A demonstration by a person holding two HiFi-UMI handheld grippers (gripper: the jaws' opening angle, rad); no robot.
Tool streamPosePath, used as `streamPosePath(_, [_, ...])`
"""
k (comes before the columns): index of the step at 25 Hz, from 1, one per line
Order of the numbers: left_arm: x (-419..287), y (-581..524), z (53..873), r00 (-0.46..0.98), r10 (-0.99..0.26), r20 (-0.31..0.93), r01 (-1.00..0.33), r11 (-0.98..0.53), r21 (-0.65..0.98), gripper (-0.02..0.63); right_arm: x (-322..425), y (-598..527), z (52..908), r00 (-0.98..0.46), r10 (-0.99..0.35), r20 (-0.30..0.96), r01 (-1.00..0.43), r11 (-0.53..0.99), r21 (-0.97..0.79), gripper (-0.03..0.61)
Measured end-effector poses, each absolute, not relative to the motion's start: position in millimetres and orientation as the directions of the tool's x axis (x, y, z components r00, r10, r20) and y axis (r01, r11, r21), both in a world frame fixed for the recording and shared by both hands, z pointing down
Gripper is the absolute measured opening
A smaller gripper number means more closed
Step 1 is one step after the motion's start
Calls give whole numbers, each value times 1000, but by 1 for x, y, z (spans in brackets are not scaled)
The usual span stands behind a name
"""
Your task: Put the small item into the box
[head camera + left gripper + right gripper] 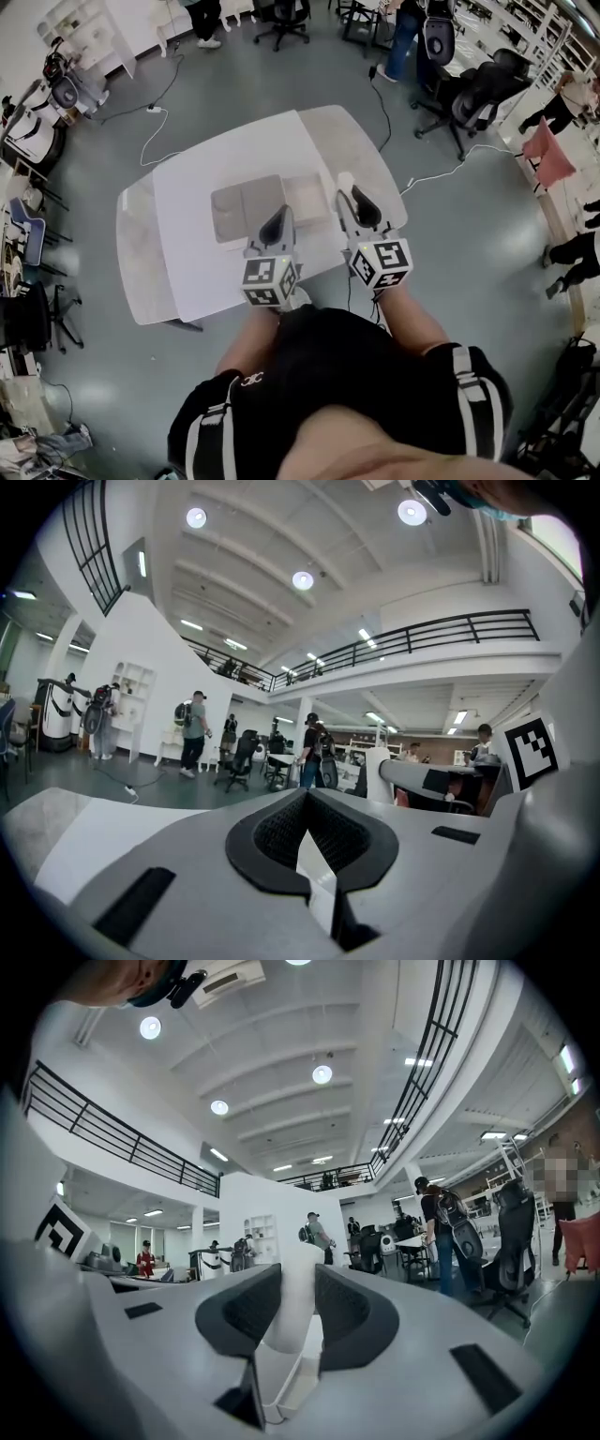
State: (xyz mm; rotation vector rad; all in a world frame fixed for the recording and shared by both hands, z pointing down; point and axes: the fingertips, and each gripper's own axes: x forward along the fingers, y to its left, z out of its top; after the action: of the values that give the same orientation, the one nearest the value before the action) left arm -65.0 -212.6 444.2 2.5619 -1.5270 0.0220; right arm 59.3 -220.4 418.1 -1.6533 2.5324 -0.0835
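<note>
Bright even ceiling lights (302,579); strong fisheye bending, dark vignetted corners.

Counter (187,244): white top, with pale mottled grey panels at its 9 and 1 o'clock edges. Box (246,211): dull grey, lighter beige toward 3 o'clock. Left hand-held gripper (277,228) and right hand-held gripper (364,208): light grey bodies, black pads (234,1312), marker cubes (270,281) patterned in black-and-white squares. Small item (291,1307): plain white. Floor (469,244): grey-green. Person's top (347,375): black, with white-striped straps.
</note>
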Motion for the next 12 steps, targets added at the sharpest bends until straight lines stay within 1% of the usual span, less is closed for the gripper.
streamPosePath(7, [-106,-279,440,495,-865,84,-864,-479,154,5,17,-285,415,-398,-917,-36,-913,400,-82,106])
streamPosePath(12, [-115,-314,452,518,-849,104,-851,-499,163,5,8,-316,426,-381,-925,-9,-921,380,-83,106])
